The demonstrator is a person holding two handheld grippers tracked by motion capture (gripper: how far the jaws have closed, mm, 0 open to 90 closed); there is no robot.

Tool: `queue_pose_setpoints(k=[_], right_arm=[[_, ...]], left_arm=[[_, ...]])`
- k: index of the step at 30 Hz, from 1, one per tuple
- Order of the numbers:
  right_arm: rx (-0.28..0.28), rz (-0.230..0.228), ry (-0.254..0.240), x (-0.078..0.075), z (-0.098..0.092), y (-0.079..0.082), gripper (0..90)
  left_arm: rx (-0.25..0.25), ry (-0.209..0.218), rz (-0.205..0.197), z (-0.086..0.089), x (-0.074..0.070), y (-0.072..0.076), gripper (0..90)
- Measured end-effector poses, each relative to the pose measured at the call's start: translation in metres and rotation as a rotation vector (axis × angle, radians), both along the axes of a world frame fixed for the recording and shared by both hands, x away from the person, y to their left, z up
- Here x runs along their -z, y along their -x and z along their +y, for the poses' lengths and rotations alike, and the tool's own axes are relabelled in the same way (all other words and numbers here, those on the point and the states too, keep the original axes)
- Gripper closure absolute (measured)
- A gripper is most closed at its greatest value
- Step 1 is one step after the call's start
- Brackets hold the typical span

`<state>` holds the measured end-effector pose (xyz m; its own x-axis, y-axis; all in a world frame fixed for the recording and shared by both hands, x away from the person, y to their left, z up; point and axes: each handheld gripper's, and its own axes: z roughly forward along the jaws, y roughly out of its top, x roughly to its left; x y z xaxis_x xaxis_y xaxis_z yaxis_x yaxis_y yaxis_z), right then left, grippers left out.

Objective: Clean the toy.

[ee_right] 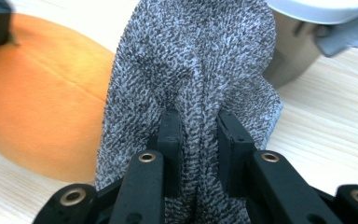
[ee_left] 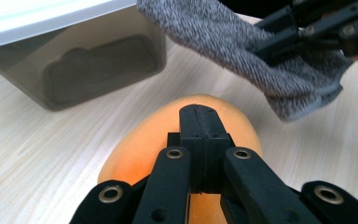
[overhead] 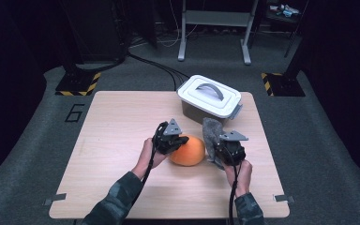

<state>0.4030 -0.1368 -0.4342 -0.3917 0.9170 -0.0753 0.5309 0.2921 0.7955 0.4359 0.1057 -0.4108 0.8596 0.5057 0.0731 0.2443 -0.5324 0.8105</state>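
My right tool (ee_right: 199,140) clenched on the grey cloth (ee_right: 196,70), raised just right of the orange fruit (overhead: 187,151) mid-counter (overhead: 117,122), my left tool (ee_left: 200,135) pinched empty above that fruit, lidded box (overhead: 209,96) beyond.

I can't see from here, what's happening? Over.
Left gripper shut, empty, over the orange fruit. Right gripper shut on the grey cloth. Lidded box just behind. Over.
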Motion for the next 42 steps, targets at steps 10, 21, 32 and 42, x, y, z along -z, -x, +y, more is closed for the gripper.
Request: queue_pose_setpoints(k=[10,21,32,42], right_arm=[[0.013,-0.013,-0.01,-0.004,-0.008,0.005,73.1],[0.027,-0.008,-0.009,-0.002,-0.011,0.005,73.1],[-0.003,0.011,-0.003,0.002,0.002,0.008,73.1],[-0.063,0.011,0.006,-0.004,0.018,0.016,73.2]], left_arm=[[0.026,0.06,-0.014,0.003,-0.02,0.011,90.0],[0.065,0.127,-0.014,0.006,-0.036,0.034,90.0],[-0.029,0.094,0.084,0.005,0.009,0.011,90.0],[-0.129,0.108,0.104,0.011,0.012,-0.008,79.9]])
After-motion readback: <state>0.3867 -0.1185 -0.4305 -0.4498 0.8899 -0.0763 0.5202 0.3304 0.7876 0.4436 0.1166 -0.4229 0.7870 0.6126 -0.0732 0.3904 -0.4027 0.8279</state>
